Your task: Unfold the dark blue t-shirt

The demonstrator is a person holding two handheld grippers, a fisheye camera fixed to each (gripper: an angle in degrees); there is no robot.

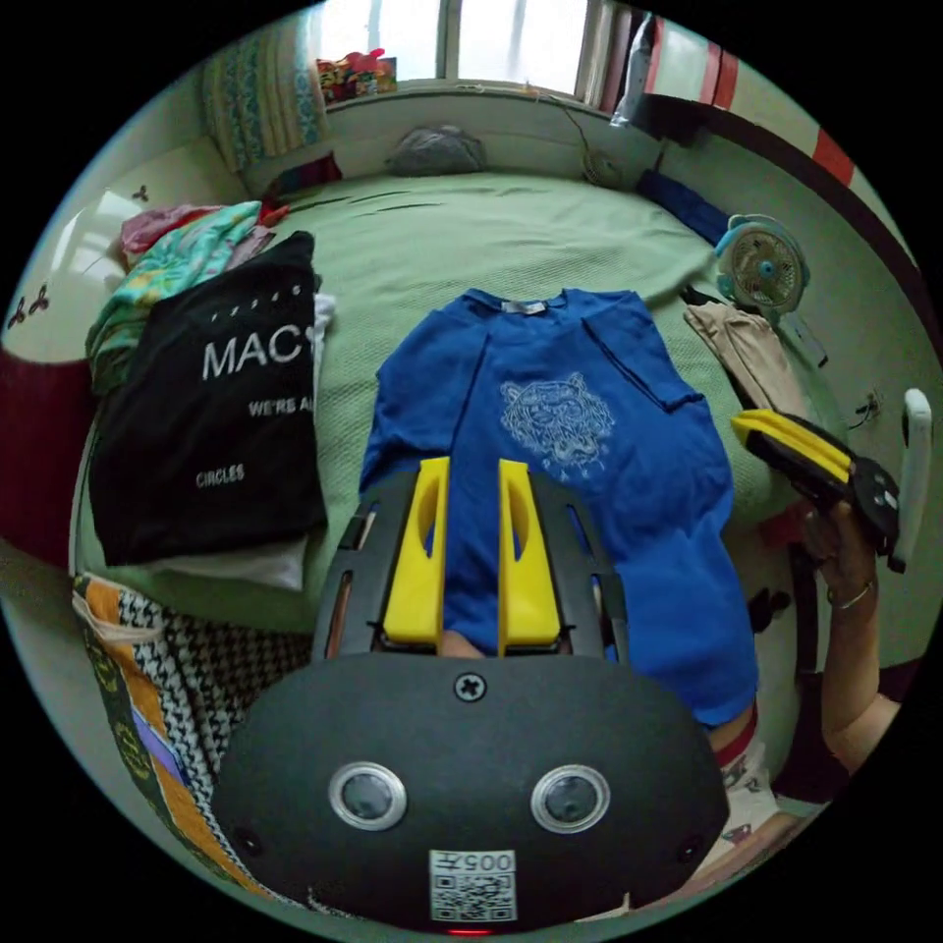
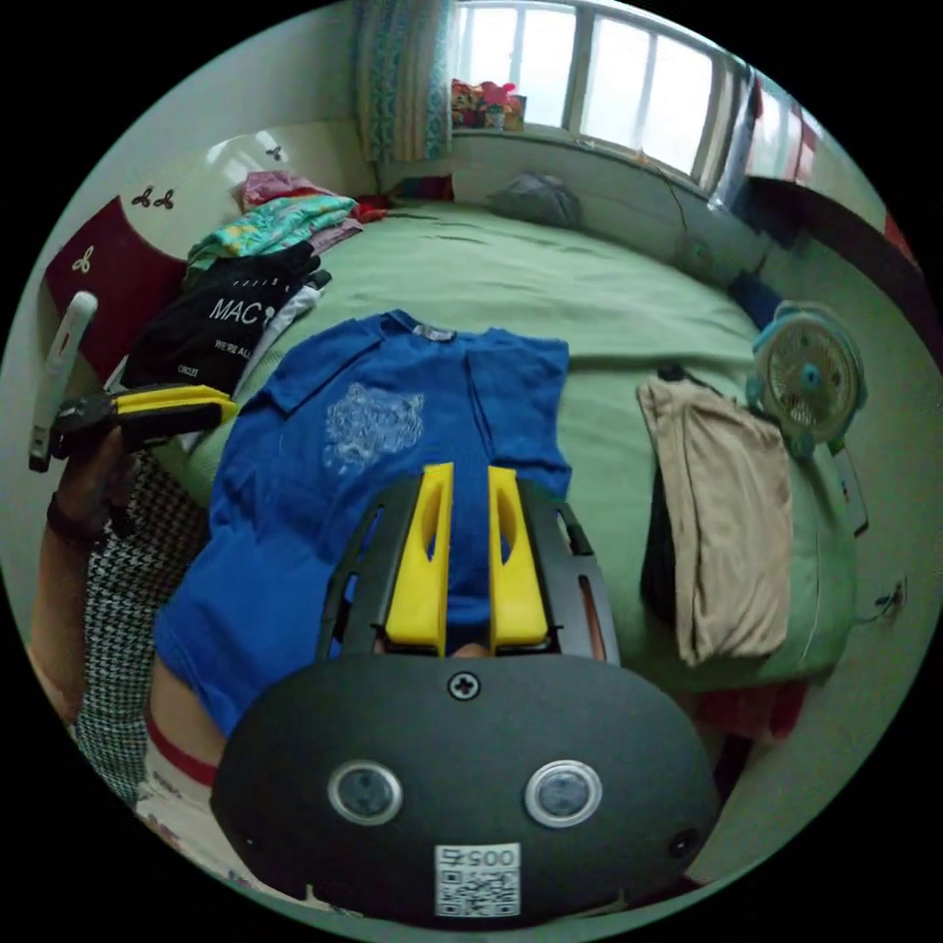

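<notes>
The dark blue t-shirt (image 1: 589,413) (image 2: 324,471) lies front up on the green bed (image 1: 491,226) (image 2: 550,285), collar toward the window. Its body and both sleeves are spread flat, and its hem hangs over the near bed edge. My left gripper (image 1: 473,467) hovers over the shirt's lower left part, jaws a little apart with nothing between them. My right gripper (image 2: 471,471) hovers over the shirt's other side in the same way. Each gripper also shows in the other's view, held in a hand beside the bed: the right one (image 1: 742,424), the left one (image 2: 231,403).
A stack of folded clothes topped by a black printed shirt (image 1: 216,413) (image 2: 216,324) sits on one side of the bed. A folded beige garment (image 1: 747,354) (image 2: 717,511) and a small blue fan (image 1: 761,265) (image 2: 807,378) lie on the other. Houndstooth cloth (image 1: 177,668) hangs below the edge.
</notes>
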